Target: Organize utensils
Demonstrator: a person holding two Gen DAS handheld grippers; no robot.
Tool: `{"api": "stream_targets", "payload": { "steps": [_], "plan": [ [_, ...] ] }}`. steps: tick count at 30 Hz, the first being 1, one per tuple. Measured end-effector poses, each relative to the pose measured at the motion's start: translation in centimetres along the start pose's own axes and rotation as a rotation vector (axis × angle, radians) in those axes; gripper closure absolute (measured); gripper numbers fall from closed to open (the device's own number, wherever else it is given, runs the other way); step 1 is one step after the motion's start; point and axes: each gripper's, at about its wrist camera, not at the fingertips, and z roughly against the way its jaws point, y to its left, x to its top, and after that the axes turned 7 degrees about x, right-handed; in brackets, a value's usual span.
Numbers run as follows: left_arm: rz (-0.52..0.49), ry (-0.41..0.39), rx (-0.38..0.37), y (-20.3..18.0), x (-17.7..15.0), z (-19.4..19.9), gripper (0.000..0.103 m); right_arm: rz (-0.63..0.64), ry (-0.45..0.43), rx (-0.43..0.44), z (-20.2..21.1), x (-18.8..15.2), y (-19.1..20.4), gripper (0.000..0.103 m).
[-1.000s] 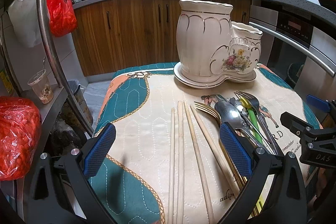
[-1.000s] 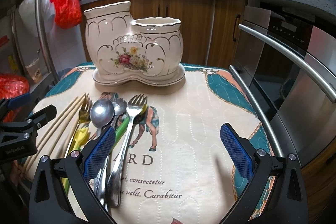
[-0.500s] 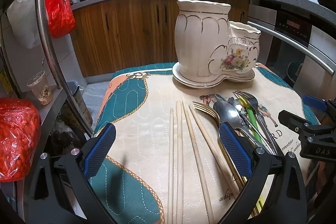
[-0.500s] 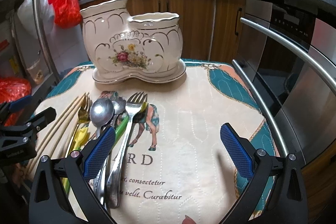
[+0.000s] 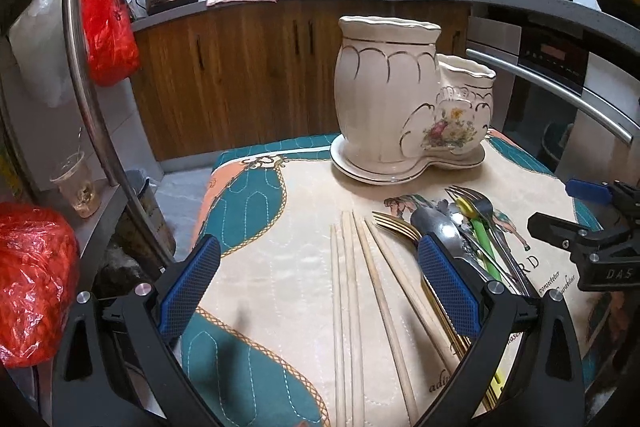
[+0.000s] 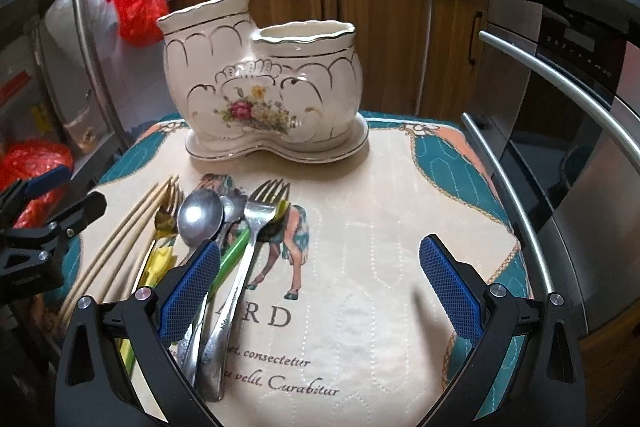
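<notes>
Hovering low over the quilted mat (image 6: 380, 227), both tongs are spread wide and empty. Left tongs (image 5: 318, 281) sit over the wooden chopsticks (image 5: 352, 291); right tongs (image 6: 320, 285) sit mostly over bare mat, their left pad overlapping the metal pile.

Utensils all lie loose on the mat at the near side; none is in the holder yet. The ceramic two-cup holder (image 6: 260, 95) stands upright on its saucer at the far end of the bench, tall cup on the left, short cup on the right.

- Chopsticks: four sticks, roughly parallel, long axes running away from the left tongs toward the holder. They lie between the left pads, nearer the right pad.
- Metal pile: gold fork (image 5: 396, 223), steel spoon (image 6: 200, 213), steel fork (image 6: 262, 205), green-handled piece (image 6: 230, 253), overlapping, heads toward the holder, handles toward the tongs.

Judgement: left hand is nearer the chopsticks. The sticks run along the fingers' reach, so the pads, closing sideways, would pinch across them. The right needs a leftward shift to straddle the steel fork.
</notes>
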Motion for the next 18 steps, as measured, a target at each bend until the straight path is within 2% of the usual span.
{"api": "stream_targets", "payload": {
  "steps": [5,8,13,18],
  "plan": [
    [-0.002,0.025,0.007,0.4,0.1,-0.5,0.006,0.068,0.026,0.006,-1.4,0.7,1.5,0.007],
    [0.008,0.023,-0.047,0.8,0.2,-0.6,0.006,0.072,0.047,0.011,-2.5,1.3,1.8,0.009],
    [0.015,0.032,-0.062,1.1,0.3,-1.0,0.006,0.047,0.126,0.044,-4.5,2.1,1.9,0.045],
    [0.029,0.052,-0.069,1.8,0.3,-1.3,0.006,0.013,0.170,0.096,-5.6,1.9,1.9,0.059]
  ]
}}
